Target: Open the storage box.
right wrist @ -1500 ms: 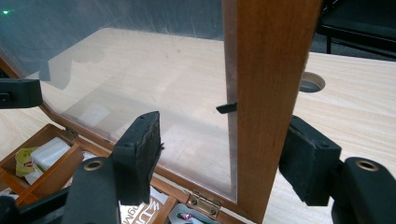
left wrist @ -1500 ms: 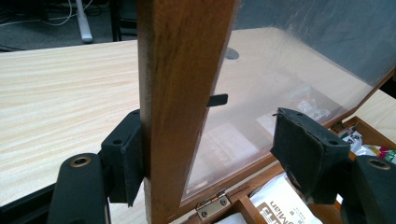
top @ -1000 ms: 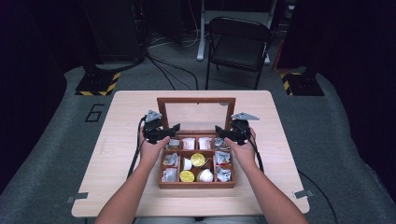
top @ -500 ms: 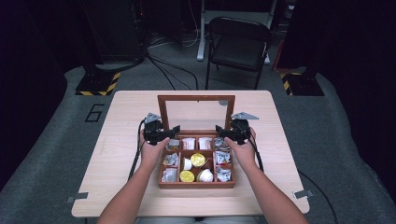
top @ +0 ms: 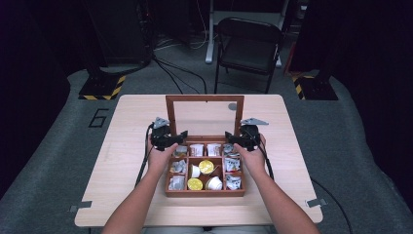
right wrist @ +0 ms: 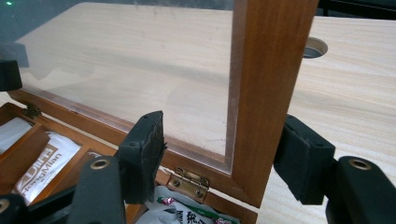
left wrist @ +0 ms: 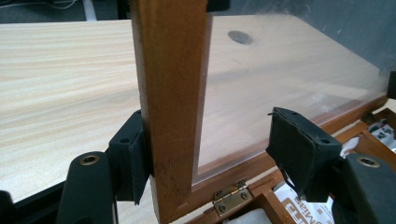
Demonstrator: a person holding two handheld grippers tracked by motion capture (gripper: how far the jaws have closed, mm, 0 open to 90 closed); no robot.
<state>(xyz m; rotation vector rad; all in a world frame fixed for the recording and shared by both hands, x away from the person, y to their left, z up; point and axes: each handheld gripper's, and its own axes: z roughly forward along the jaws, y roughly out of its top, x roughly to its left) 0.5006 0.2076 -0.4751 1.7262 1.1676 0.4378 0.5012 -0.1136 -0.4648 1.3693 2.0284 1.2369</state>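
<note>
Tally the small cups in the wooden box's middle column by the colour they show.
Gold-topped cups: 2
White cups: 4
Total: 6

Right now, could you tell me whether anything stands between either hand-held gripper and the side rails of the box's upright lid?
Nothing visible does. The left hand-held gripper straddles the lid at its left rail, one pad touching it. The right hand-held gripper straddles the right rail. Both have just been closing.
</note>
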